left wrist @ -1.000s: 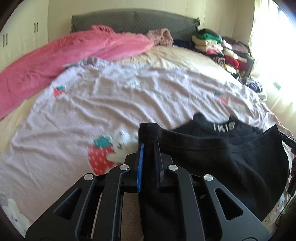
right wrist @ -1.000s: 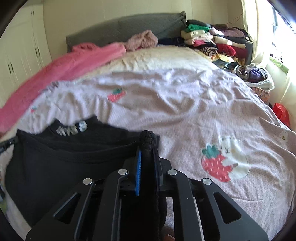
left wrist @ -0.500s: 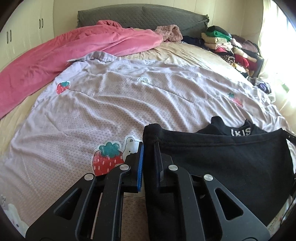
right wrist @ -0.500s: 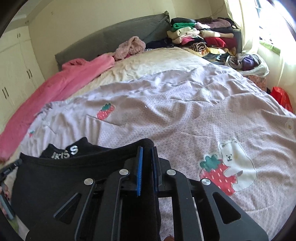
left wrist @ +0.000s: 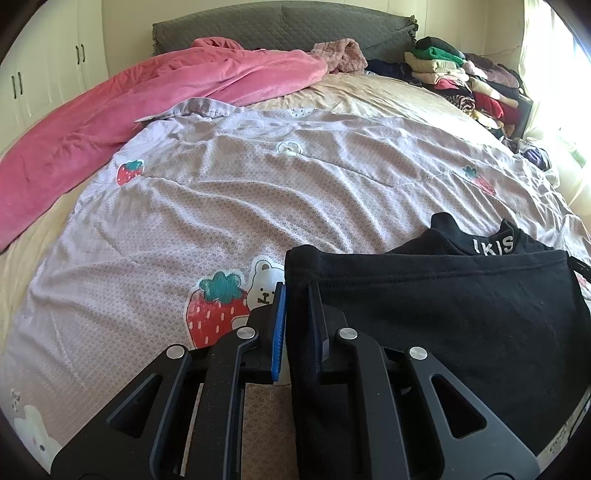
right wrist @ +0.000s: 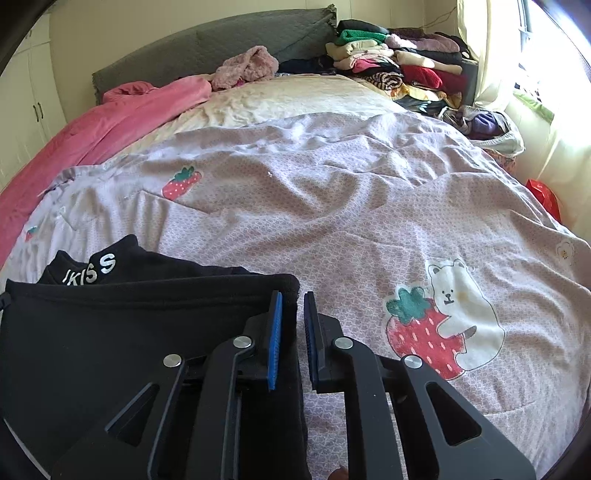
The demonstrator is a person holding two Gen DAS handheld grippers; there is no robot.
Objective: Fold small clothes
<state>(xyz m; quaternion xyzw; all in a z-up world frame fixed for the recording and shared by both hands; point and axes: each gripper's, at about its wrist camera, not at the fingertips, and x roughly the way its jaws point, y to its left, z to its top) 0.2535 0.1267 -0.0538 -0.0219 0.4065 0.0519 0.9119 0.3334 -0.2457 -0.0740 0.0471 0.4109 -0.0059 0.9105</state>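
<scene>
We hold a black garment [left wrist: 443, 314] stretched between our two grippers, low over the near edge of the bed [left wrist: 369, 96]. The left gripper [left wrist: 297, 325] has its jaws pressed together on the garment's left corner, the black cloth running down between the blue pads [left wrist: 277, 332]. The right gripper [right wrist: 293, 336] is at the opposite corner; its jaws stand slightly parted, with the cloth lying against the left pad and a thin gap showing beside the right one, so we cannot tell whether it grips firmly. The top hem runs nearly straight from one gripper to the other. Behind that hem a second layer of the garment rises, carrying white letters [right wrist: 90, 271] on a band. Under the garment lies a pale lilac quilt [left wrist: 240, 192] printed with strawberries and a white bear [right wrist: 458, 295], wrinkled across the middle. A pink blanket [left wrist: 129, 99] is heaped along the far left side of the bed, against the grey headboard [left wrist: 280, 26]. A stack of folded clothes [right wrist: 399, 62] sits at the far right corner, near the bright window [right wrist: 546, 55].
</scene>
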